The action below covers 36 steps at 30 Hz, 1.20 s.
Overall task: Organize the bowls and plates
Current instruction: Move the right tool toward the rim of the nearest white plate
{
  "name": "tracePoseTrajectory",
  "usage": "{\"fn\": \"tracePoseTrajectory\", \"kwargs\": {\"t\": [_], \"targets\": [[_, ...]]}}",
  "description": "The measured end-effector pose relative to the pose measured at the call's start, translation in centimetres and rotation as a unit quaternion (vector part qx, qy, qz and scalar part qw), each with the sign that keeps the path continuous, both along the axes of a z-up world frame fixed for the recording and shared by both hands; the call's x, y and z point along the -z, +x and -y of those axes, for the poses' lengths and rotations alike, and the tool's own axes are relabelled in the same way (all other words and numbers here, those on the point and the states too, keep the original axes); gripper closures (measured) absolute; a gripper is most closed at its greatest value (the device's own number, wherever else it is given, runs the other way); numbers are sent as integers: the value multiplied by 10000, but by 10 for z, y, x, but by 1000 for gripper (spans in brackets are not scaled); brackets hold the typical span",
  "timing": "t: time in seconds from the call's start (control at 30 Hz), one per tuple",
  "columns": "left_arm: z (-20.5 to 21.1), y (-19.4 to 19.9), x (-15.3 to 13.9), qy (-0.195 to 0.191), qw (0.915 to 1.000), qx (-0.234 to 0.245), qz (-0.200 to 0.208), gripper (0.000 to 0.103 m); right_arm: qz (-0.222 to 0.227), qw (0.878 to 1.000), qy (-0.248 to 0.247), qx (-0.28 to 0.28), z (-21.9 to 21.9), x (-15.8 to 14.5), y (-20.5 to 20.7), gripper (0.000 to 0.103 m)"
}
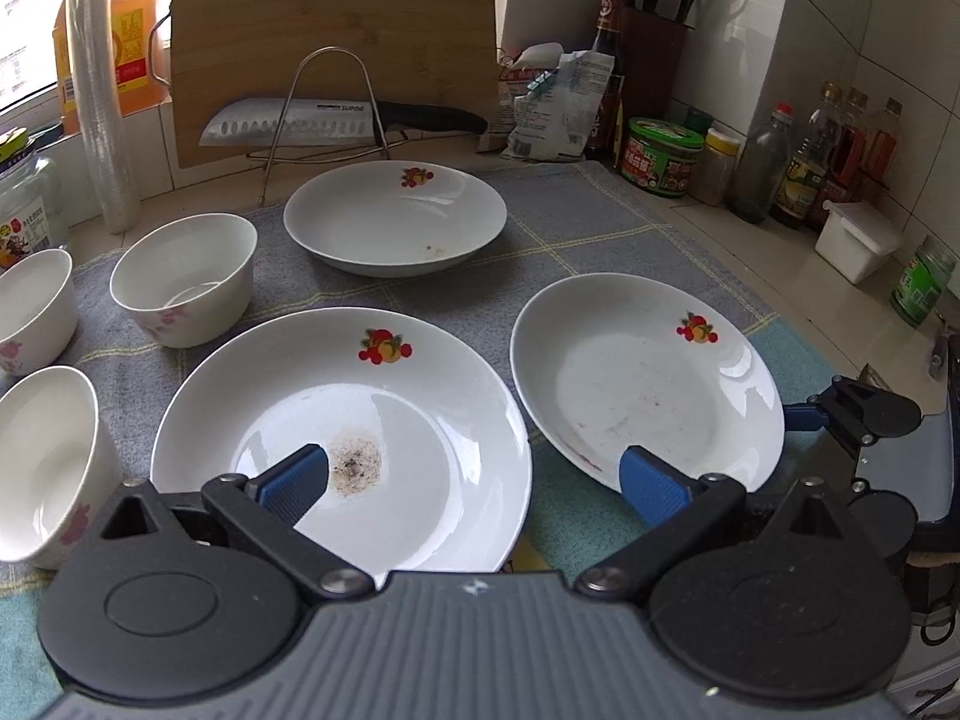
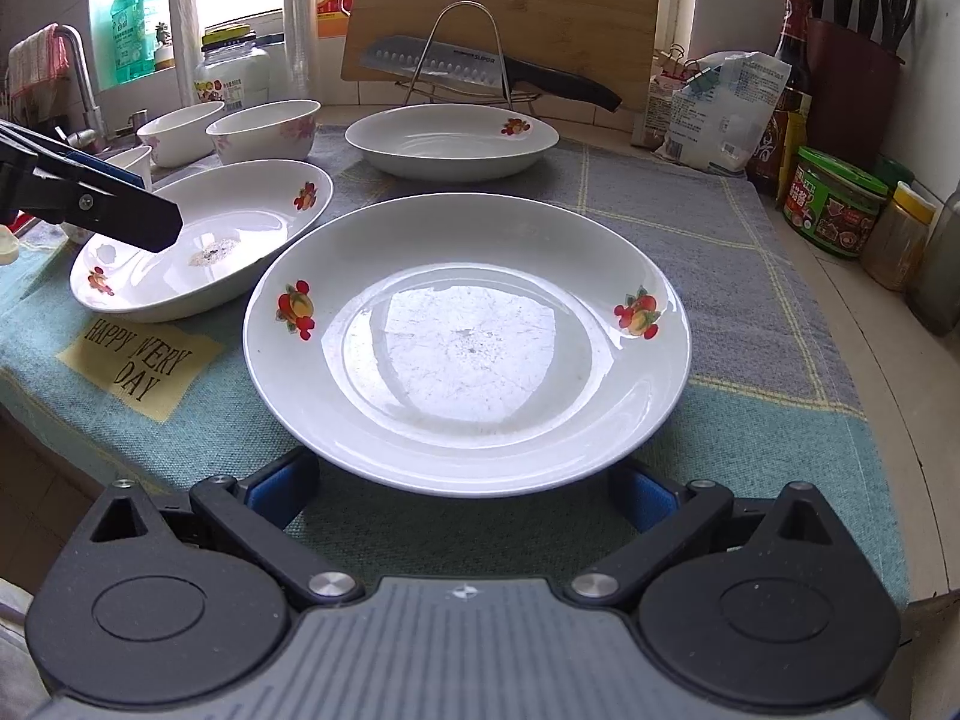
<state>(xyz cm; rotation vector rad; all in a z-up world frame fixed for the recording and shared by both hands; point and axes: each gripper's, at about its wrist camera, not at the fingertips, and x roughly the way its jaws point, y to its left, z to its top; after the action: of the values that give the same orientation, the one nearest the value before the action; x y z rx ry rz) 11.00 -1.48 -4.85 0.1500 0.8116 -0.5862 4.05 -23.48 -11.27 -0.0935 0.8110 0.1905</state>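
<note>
Three white plates with fruit motifs lie on a cloth. The stained plate (image 1: 342,438) is under my open left gripper (image 1: 474,483), whose left fingertip hangs over its middle; it also shows in the right wrist view (image 2: 240,228). The right plate (image 1: 648,384) sits just in front of my open right gripper (image 2: 462,495), and fills that view (image 2: 468,348). The far plate (image 1: 396,216) lies near the knife rack. Three white bowls (image 1: 186,276) stand at the left; two show in the right wrist view (image 2: 264,129).
A knife (image 1: 336,120) rests on a wire rack before a bamboo board (image 1: 330,30). Jars, bottles (image 1: 660,156) and a knife block line the right wall. A jar and film roll (image 1: 96,90) stand at the left. A sink tap (image 2: 78,84) is far left.
</note>
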Motion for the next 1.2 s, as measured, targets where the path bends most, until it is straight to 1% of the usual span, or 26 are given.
{"fn": "tracePoseTrajectory", "kwargs": {"t": [0.2, 0.3, 0.33, 0.43, 0.57, 0.77, 0.9, 1.1, 1.2], "targets": [[13, -3, 6, 113, 9972, 729, 82, 1, -189, 9998, -44, -43, 8, -3, 6, 0], [21, -10, 12, 213, 9960, 868, -3, 1, -188, 9997, -43, -163, 14, -2, 7, 0], [24, -13, 12, 211, 9958, 895, -14, 1, -183, 9994, -42, -279, 16, -2, 8, 0], [33, -22, 16, 237, 9963, 830, -38, 1, -164, 9978, -36, -641, 26, -2, 12, 0], [49, -33, 19, 331, 9983, 481, -47, 1, -221, 9934, -43, -1128, 41, -4, 18, 0], [73, -53, 20, 525, 9983, 173, 190, 1, -282, 9845, -67, -1730, 55, -5, 26, 0], [83, -61, 26, 592, 9981, 70, 161, 1, -393, 9849, -106, -1683, 66, -8, 29, 0], [92, -61, 41, 736, 9966, 316, 197, 1, -359, 9888, -102, -1446, 72, -6, 24, 0], [93, -57, 47, 743, 9959, 473, 220, 1, -629, 9893, -181, -1300, 73, -10, 24, 0]]}}
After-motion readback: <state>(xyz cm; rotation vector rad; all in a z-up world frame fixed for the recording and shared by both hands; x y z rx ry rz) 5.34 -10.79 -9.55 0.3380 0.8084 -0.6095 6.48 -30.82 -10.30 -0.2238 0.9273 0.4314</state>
